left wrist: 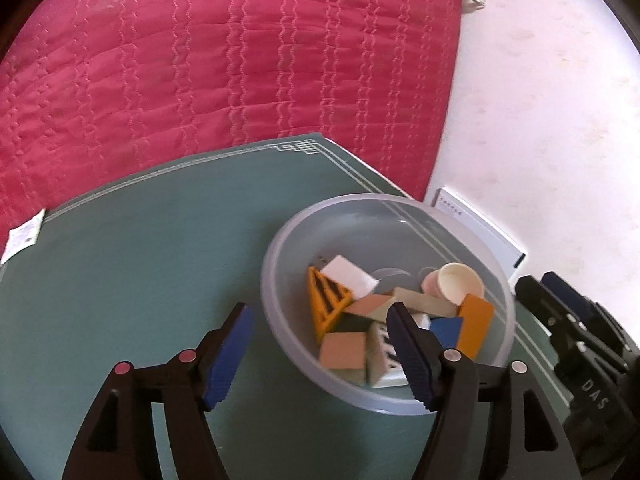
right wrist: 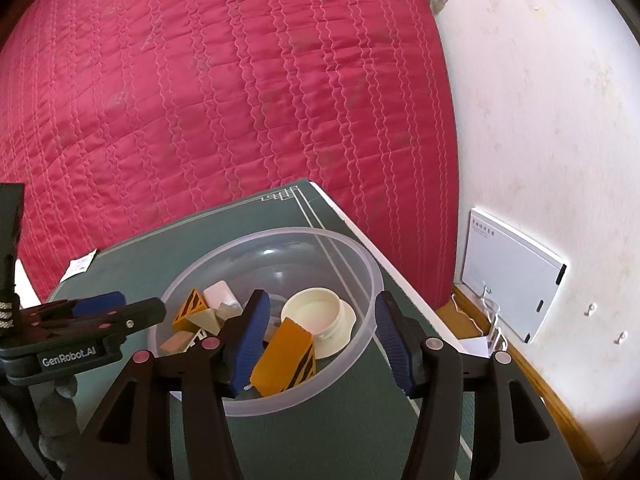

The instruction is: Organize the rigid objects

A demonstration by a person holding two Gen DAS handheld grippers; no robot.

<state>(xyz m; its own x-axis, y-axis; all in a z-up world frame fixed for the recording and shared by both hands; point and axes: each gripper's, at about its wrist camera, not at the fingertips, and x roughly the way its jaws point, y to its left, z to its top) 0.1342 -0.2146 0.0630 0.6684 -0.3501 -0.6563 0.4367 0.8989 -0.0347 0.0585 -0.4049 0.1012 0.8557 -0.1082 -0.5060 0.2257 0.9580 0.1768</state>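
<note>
Bench [left wrist: 120,280]: a green mat with a pale line border is seen, set before a red quilted bed [left wrist: 200,60].
Bowl [left wrist: 280,248]: a translucent plastic bowl is placed near the bench's right edge — the task's rigid objects are gathered inside it.
Contents: a striped orange wedge [left wrist: 326,300], a white block [left wrist: 350,276], a cream cup [left wrist: 460,282] lying on its side, a plain orange block [left wrist: 476,330], a blue block [left wrist: 446,328] and tan blocks [left wrist: 342,350] are heaped together, touching one another.
Left gripper [left wrist: 320,356]: the jaws are held apart with nothing pressed between them; one blue pad is seen outside the bowl's near-left rim, the other over the heap inside.
Right gripper [right wrist: 320,344]: the jaws are spread at a middling width — the plain orange block and the bowl's near-right rim are framed between the pads, and no pad is seen pressing on either.
Wall [right wrist: 540,120]: a white panel [right wrist: 512,276] is mounted low, right of the bench.
</note>
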